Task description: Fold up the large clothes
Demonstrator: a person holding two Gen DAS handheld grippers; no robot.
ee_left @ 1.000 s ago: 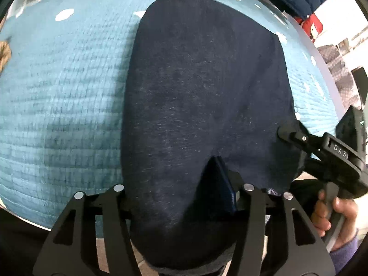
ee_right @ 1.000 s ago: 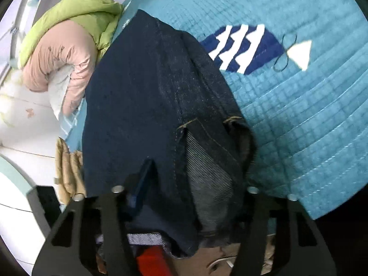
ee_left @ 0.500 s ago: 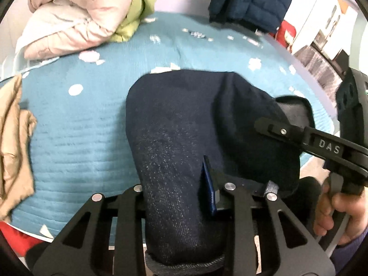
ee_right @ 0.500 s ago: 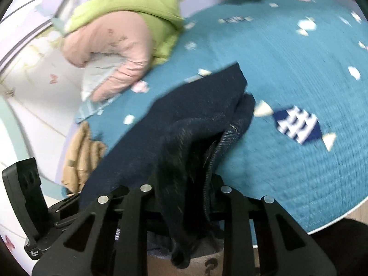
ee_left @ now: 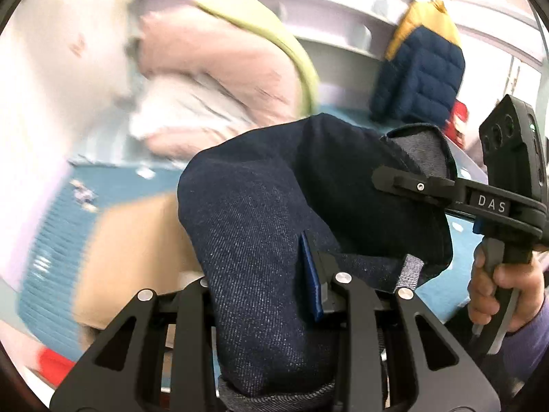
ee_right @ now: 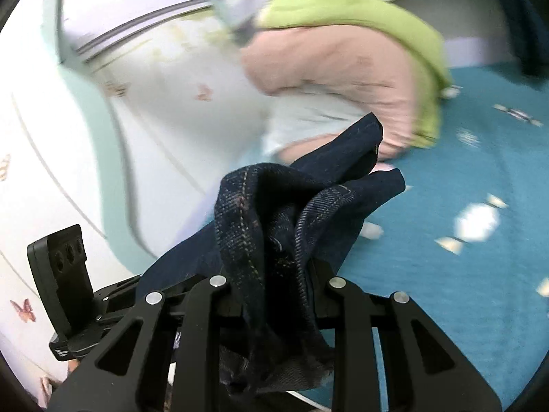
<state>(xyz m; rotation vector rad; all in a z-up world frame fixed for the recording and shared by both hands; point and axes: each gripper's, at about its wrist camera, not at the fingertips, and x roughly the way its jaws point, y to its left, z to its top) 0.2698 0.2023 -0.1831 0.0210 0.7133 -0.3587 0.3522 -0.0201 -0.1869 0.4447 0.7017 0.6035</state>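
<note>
Dark blue jeans [ee_left: 260, 213] hang lifted above the teal bed cover [ee_right: 463, 178]. My left gripper [ee_left: 264, 295] is shut on one end of the jeans, which drape over its fingers. My right gripper [ee_right: 274, 274] is shut on the bunched jeans [ee_right: 274, 213] with a stitched seam showing. The right gripper [ee_left: 446, 189] also shows at the right of the left wrist view, clamped on the raised denim edge. The left gripper's body [ee_right: 65, 274] shows at the lower left of the right wrist view.
A pile of pink, white and green bedding [ee_right: 343, 58] lies at the back of the bed. A navy and yellow puffer jacket [ee_left: 422, 68] hangs at the back right. A tan garment [ee_left: 130, 250] lies on the bed at the left. A white wall [ee_right: 68, 120] is close.
Both grippers have risen and tilted up, lifting the jeans off the bed cover. The views now face the bedding and wall instead of the bed surface.
</note>
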